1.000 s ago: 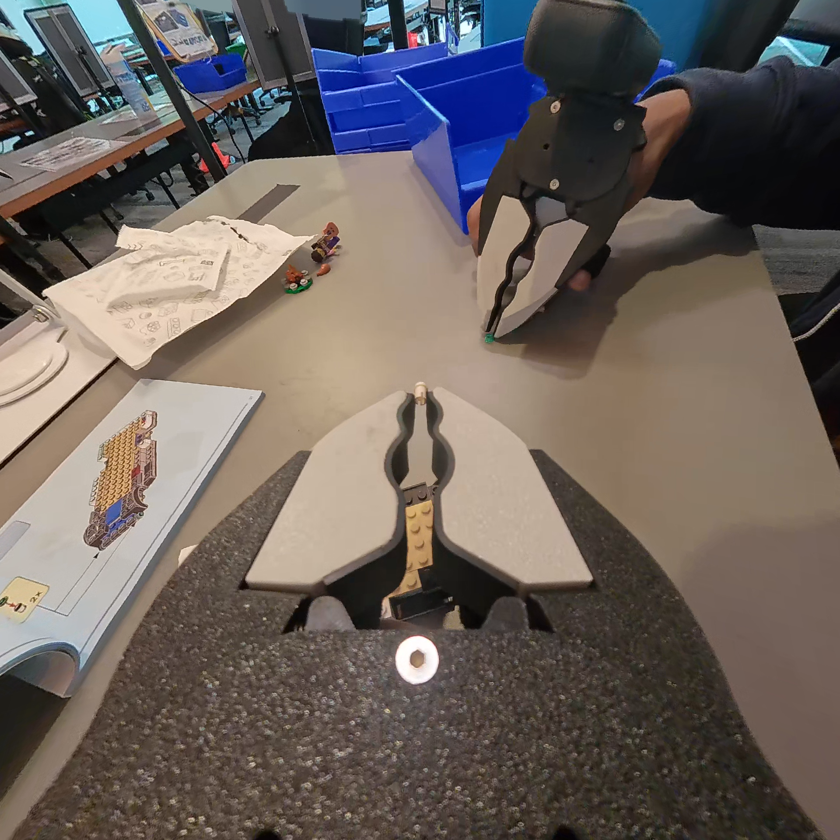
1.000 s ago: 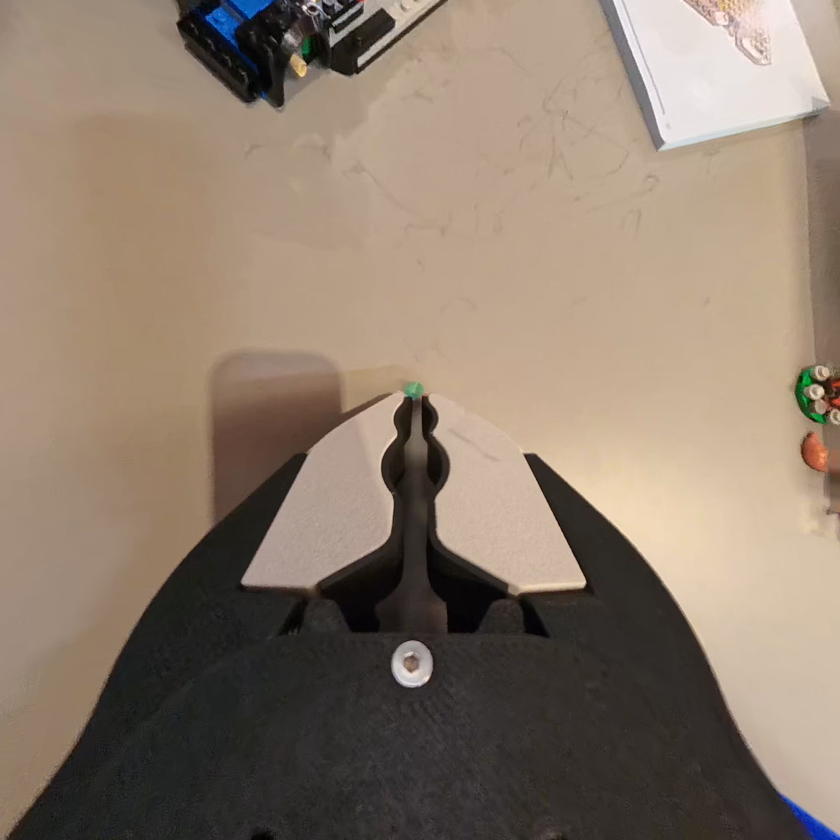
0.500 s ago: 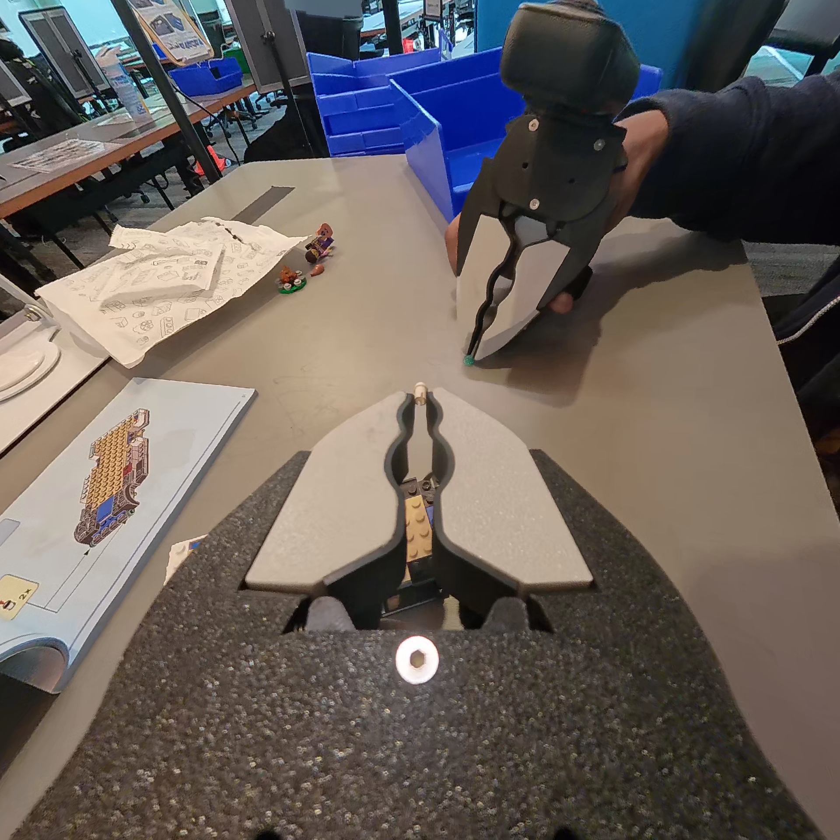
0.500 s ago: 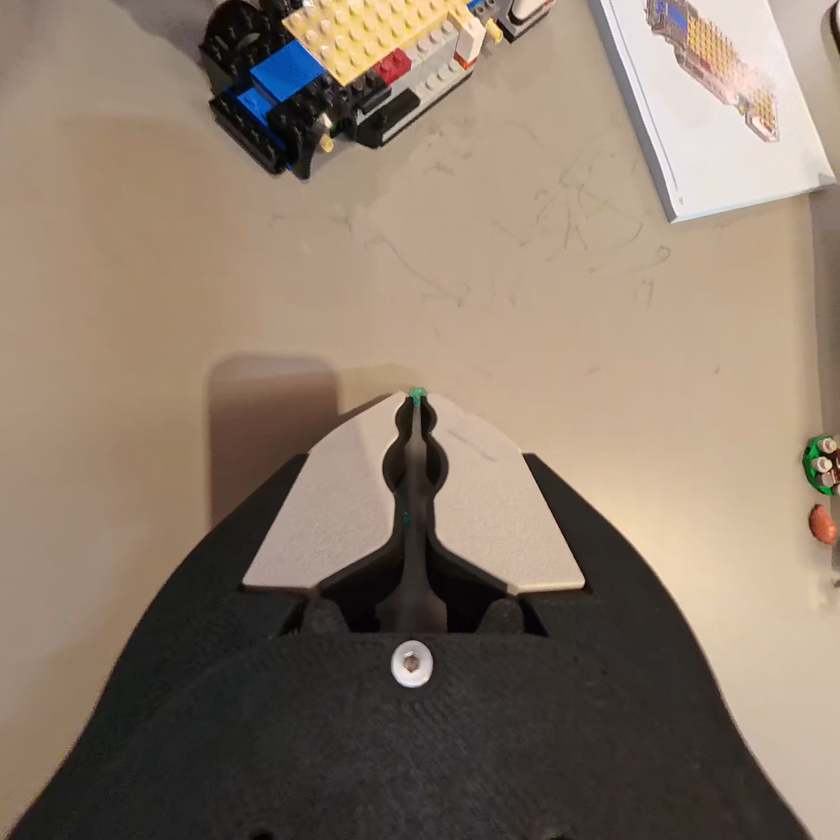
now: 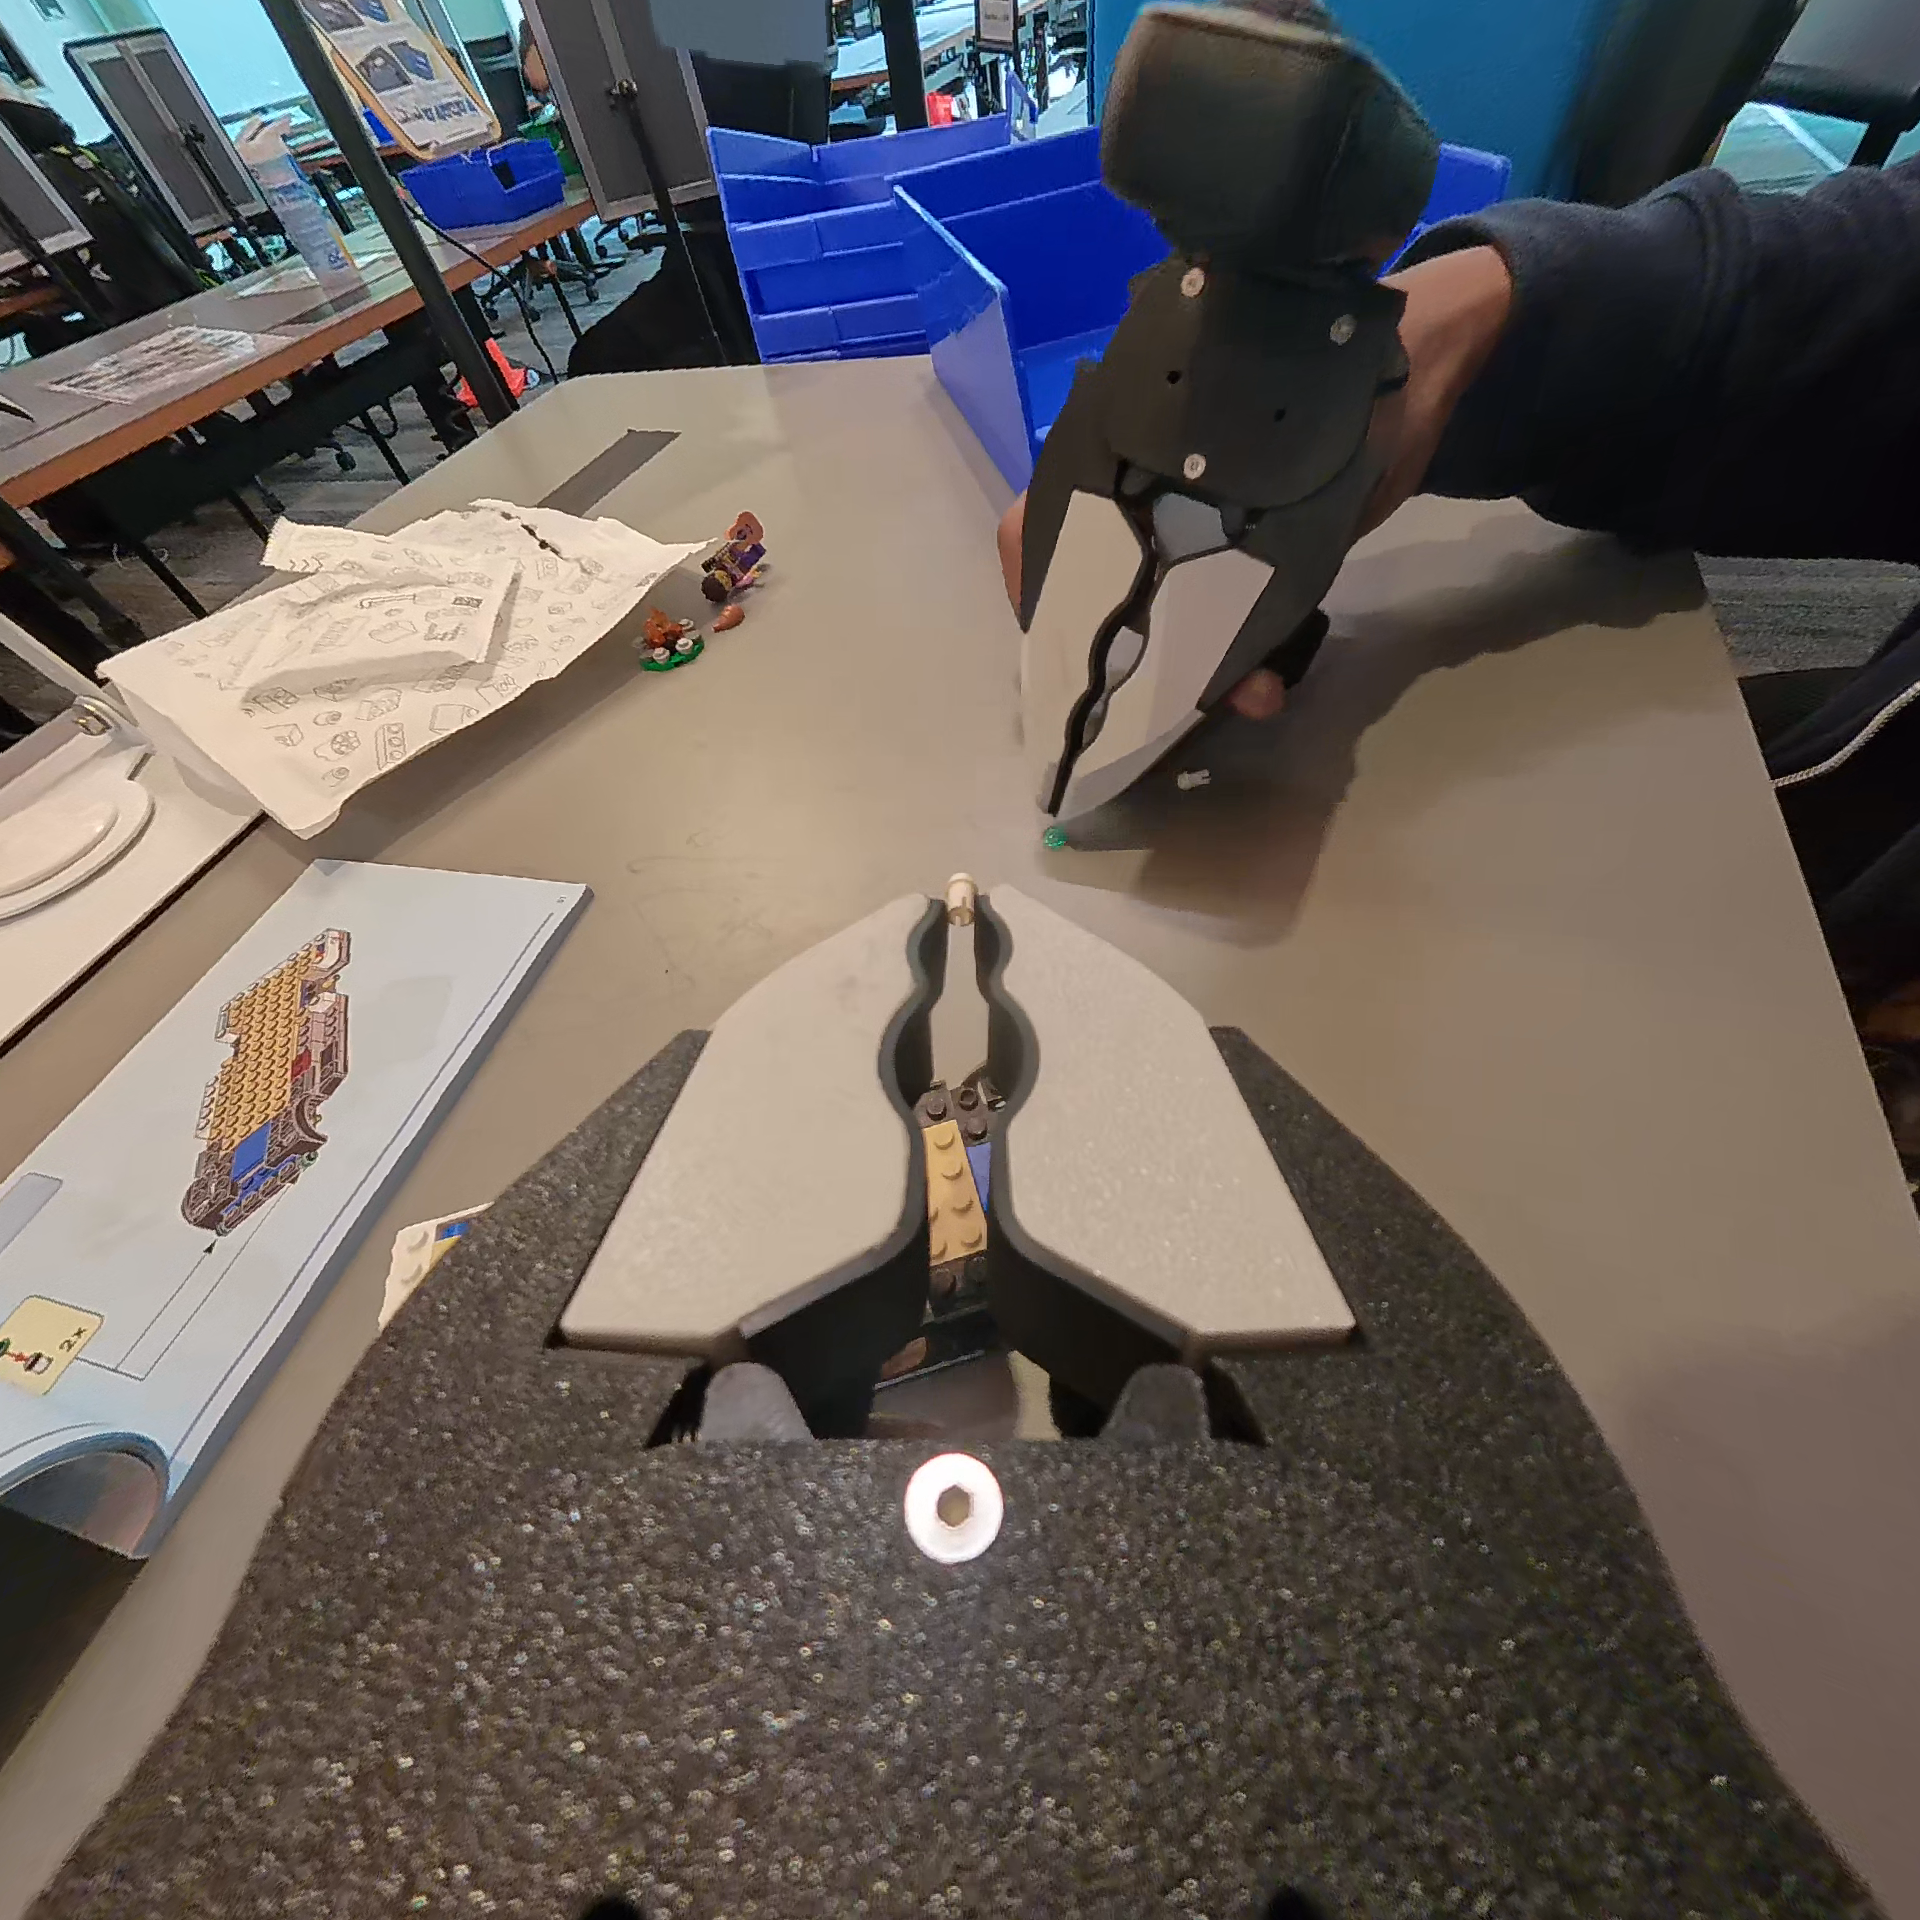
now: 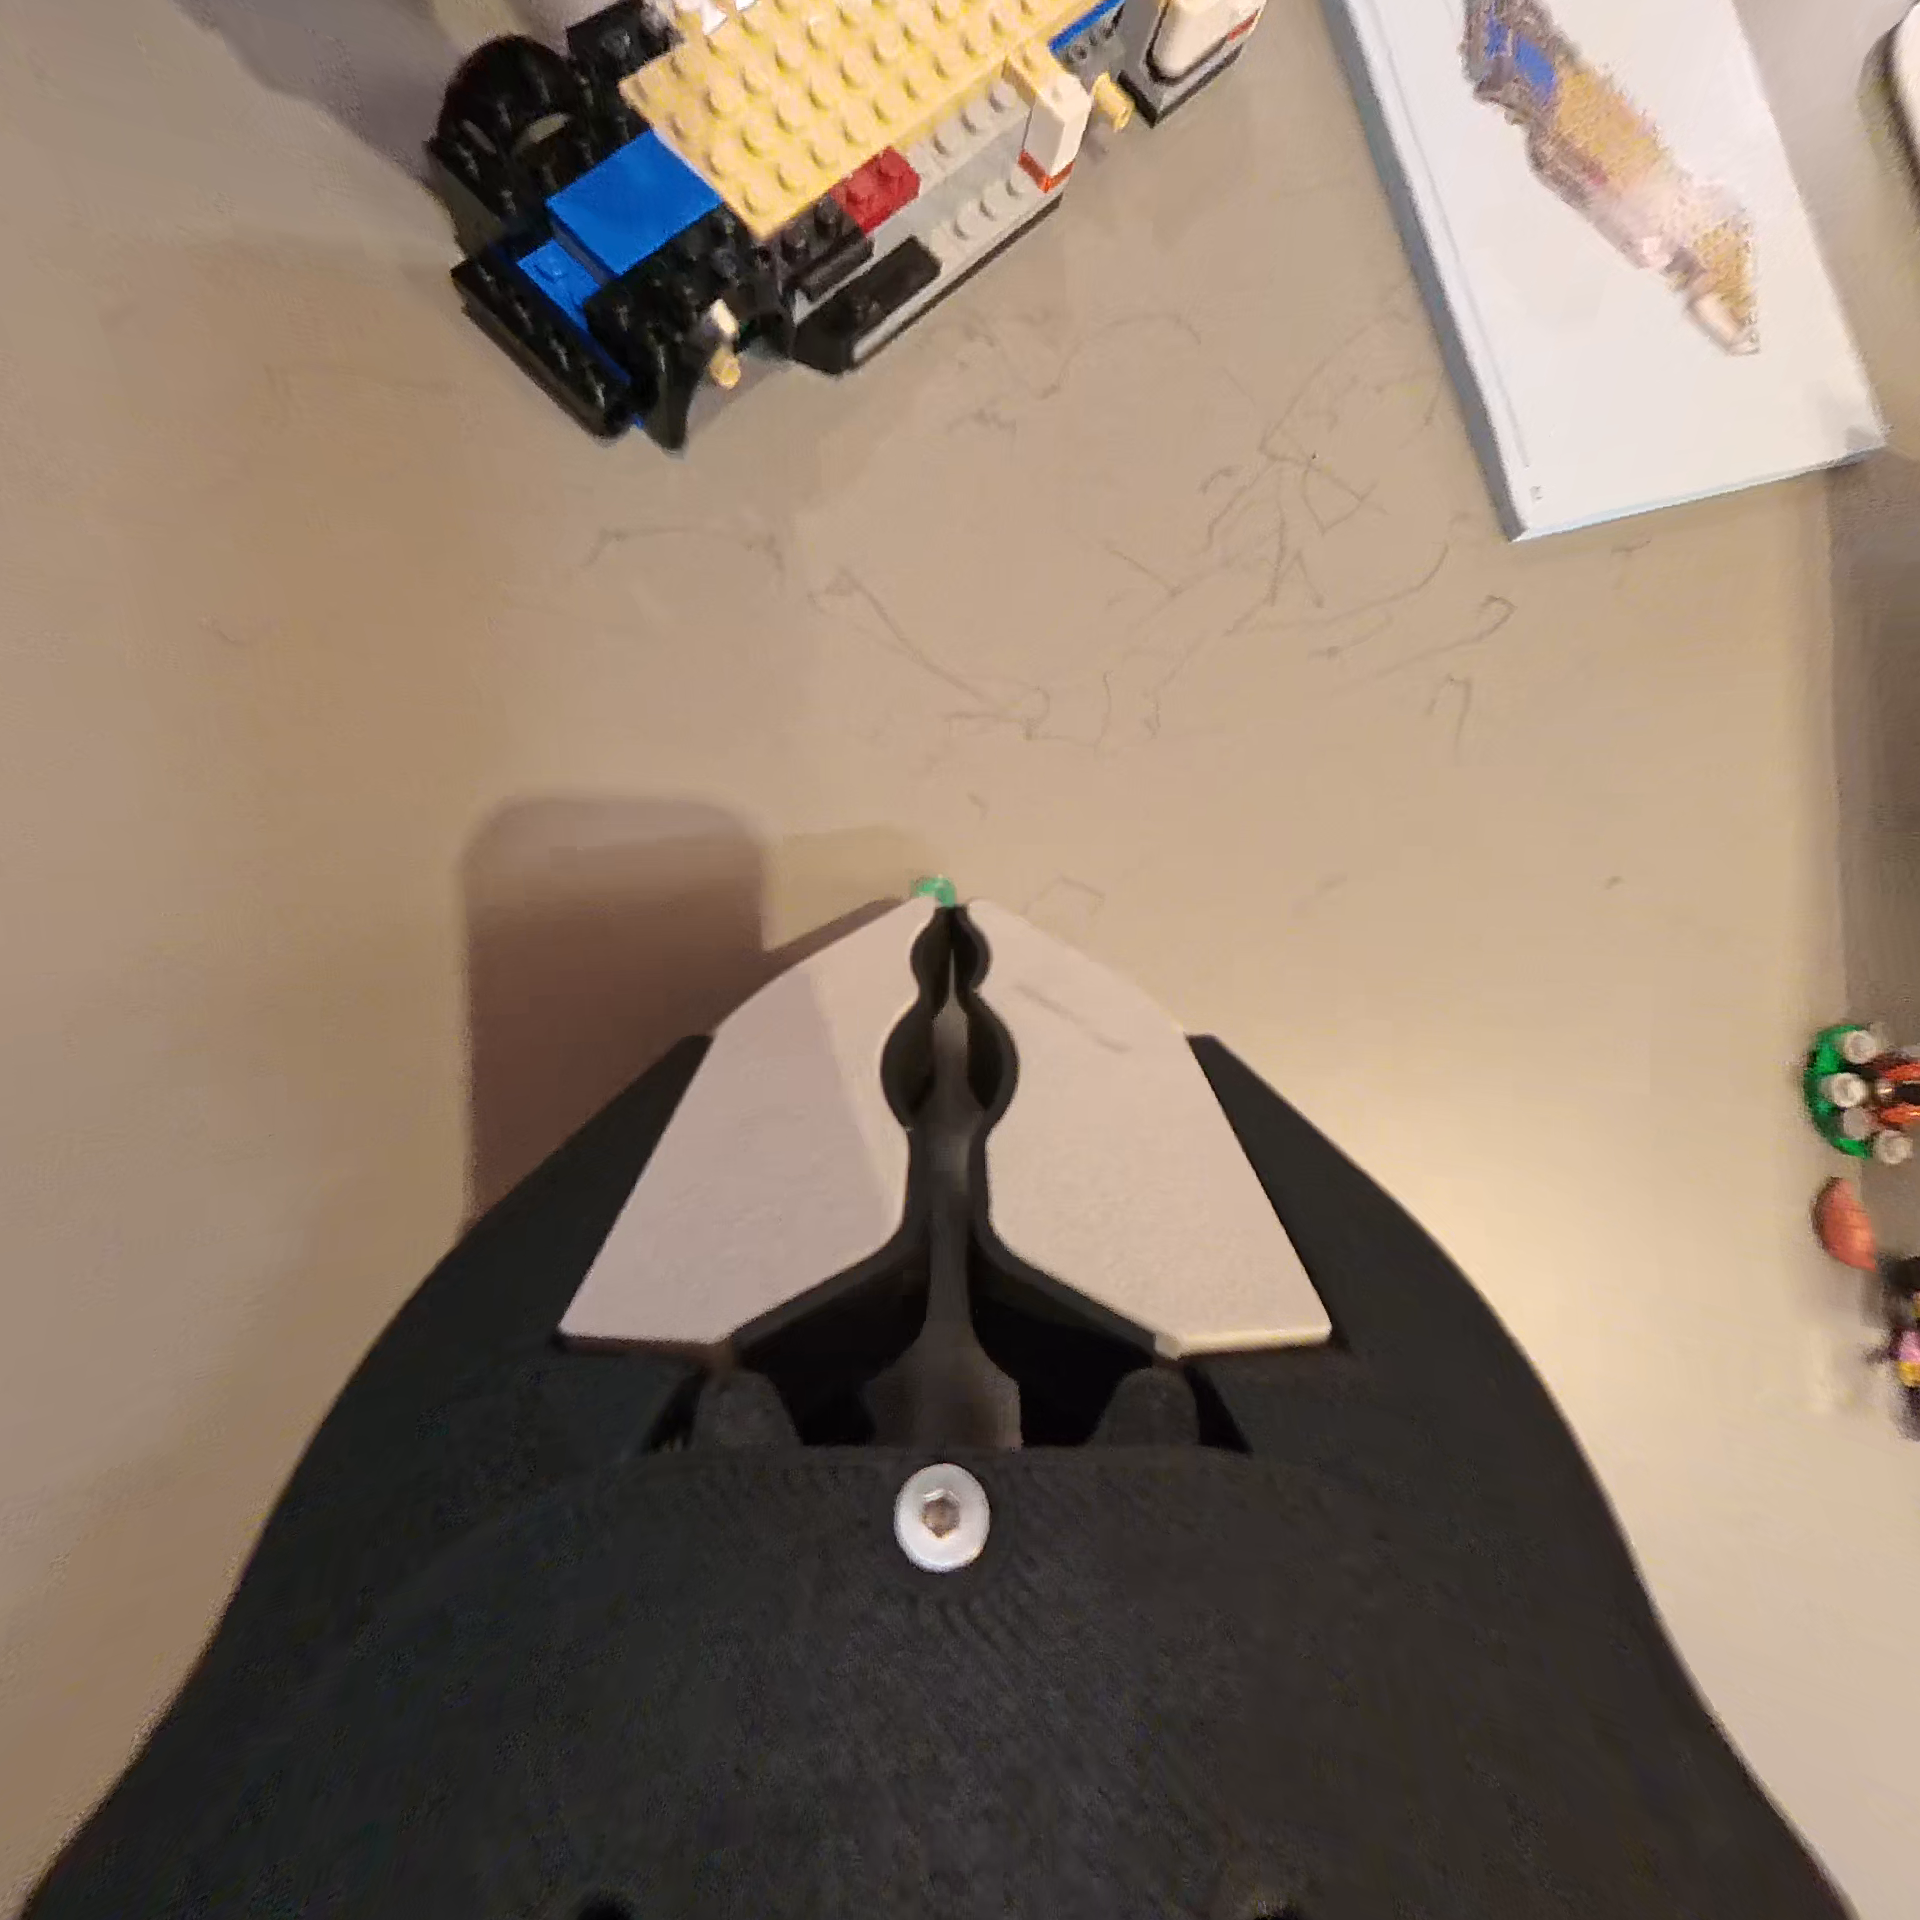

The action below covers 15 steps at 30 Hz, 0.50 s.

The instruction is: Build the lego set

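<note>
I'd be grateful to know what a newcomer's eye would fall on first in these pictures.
Probably the left gripper, pinching a small cream peg at its fingertips. Beyond it, the right gripper stands shut over a tiny green stud on the grey table, with a half-built brick vehicle nearby.

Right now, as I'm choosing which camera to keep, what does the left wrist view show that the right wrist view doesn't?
Left wrist view only: the left claw pinching a cream peg, blue bins, crumpled printed paper, and the hand holding the right claw.
Right wrist view only: the brick vehicle nearly whole; the left view catches just a sliver beneath its claw.
Both: the green stud on the table just beyond the right claw's closed tips, the instruction booklet, the small figures.
</note>
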{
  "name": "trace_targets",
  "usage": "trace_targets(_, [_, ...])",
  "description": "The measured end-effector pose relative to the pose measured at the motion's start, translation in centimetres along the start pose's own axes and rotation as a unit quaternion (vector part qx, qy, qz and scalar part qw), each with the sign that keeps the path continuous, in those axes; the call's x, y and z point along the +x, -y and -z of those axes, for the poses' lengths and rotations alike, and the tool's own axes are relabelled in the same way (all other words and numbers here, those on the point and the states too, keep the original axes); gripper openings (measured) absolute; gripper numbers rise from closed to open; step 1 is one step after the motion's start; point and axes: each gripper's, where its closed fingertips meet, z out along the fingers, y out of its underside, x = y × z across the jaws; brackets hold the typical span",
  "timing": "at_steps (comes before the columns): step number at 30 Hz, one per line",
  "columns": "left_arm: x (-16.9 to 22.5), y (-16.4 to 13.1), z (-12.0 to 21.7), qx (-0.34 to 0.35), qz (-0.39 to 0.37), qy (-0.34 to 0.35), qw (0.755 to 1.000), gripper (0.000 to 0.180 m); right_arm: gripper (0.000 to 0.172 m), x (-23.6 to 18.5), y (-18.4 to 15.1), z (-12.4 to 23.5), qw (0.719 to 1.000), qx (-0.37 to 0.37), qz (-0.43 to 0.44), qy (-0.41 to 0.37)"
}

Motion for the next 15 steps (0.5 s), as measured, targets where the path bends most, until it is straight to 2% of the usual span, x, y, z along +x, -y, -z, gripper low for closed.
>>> trace_targets(7, [-0.1,-0.1,-0.1,-0.002,0.003,0.000,1.000,0.005,0.012,-0.4,0.0,-0.2,1.000,0.000,-0.008,0.024])
trace_targets(11, [-0.2,-0.2,-0.2,-0.004,0.005,-0.002,1.000,0.005,0.008,-0.3,0.2,-0.7,0.999,0.005,-0.006,0.034])
trace_targets(15, [-0.5,-0.2,-0.1,-0.003,0.007,-0.002,1.000,0.005,0.007,0.7,0.8,-0.8,1.000,0.010,0.024,0.010])
